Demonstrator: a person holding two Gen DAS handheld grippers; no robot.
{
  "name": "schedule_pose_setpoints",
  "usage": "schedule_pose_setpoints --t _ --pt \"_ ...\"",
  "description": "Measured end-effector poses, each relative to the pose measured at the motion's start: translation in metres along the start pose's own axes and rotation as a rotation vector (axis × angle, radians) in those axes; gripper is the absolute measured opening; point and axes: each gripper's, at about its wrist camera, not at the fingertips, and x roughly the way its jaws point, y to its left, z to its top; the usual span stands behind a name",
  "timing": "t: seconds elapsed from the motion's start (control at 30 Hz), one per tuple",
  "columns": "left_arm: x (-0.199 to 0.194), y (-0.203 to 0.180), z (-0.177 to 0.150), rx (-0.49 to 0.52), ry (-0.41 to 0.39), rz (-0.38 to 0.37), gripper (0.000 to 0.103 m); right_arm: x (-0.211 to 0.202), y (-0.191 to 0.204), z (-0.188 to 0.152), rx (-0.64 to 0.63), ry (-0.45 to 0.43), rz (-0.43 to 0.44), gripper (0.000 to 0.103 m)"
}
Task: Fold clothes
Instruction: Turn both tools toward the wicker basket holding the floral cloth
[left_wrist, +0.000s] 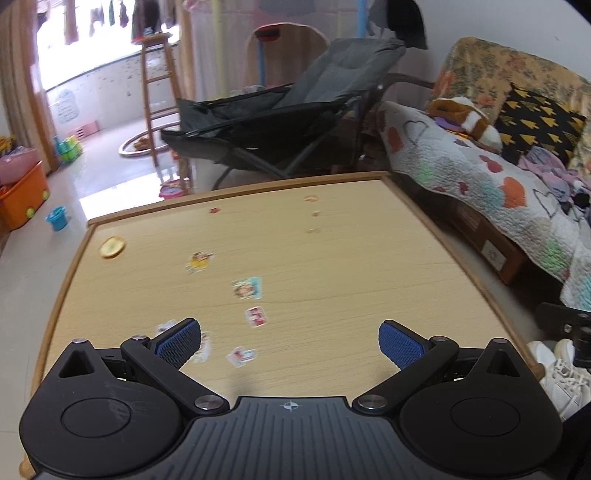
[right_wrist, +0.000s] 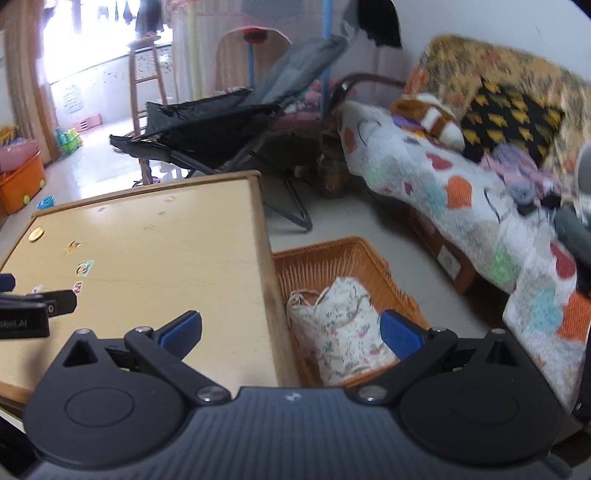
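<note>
**Garment in basket, tabletop bare of cloth, both grippers empty**

Garment (right_wrist: 341, 332): we locate the white floral-print piece crumpled in the wicker basket (right_wrist: 369, 254), which stands on the floor just beside the right edge of the tabletop (right_wrist: 166, 240). It is the only item we see in the basket and fills the near part; the far part shows bare weave.

We hold the right gripper (right_wrist: 291, 332) above the boundary between tabletop and basket, jaws spread wide, nothing between them. One pad is over the wood, the other over the cloth. We judge this placement to be a setup for reaching down into the basket.

We hold the left gripper (left_wrist: 290, 341) over the near part of the tabletop, jaws also spread wide and empty. It is clear of the basket side, which leaves the working surface free to receive the garment.

The tabletop carries only stickers (left_wrist: 247, 288) and a small round yellow disc (left_wrist: 112, 246); no cloth lies on it. We therefore judge that folding has not begun.

More clothing lies heaped on the quilt-covered sofa (right_wrist: 461, 192) to the right.
</note>
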Motion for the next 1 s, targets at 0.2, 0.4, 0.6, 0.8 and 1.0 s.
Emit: schedule_pose_setpoints --t 0.2,0.4,0.6,0.8,1.0 --pt "0.004 -0.029 0.011 0.058 -0.014 -0.064 0.103 0.011 -0.03 0.009 0.077 0.021 0.001 0.103" --pt "0.015 -0.062 0.027 0.106 -0.022 -0.148 0.103 0.028 -0.052 0.025 0.03 0.019 -0.038 0.103" --pt "0.04 -0.089 0.051 0.094 -0.012 -0.215 0.103 0.049 -0.08 0.036 0.046 0.039 -0.064 0.103" --pt "0.074 -0.116 0.074 0.098 0.01 -0.238 0.103 0.072 -0.104 0.046 0.062 0.065 -0.068 0.103" --pt "0.101 -0.131 0.093 0.094 0.034 -0.256 0.103 0.103 -0.122 0.055 0.036 0.086 -0.076 0.103"
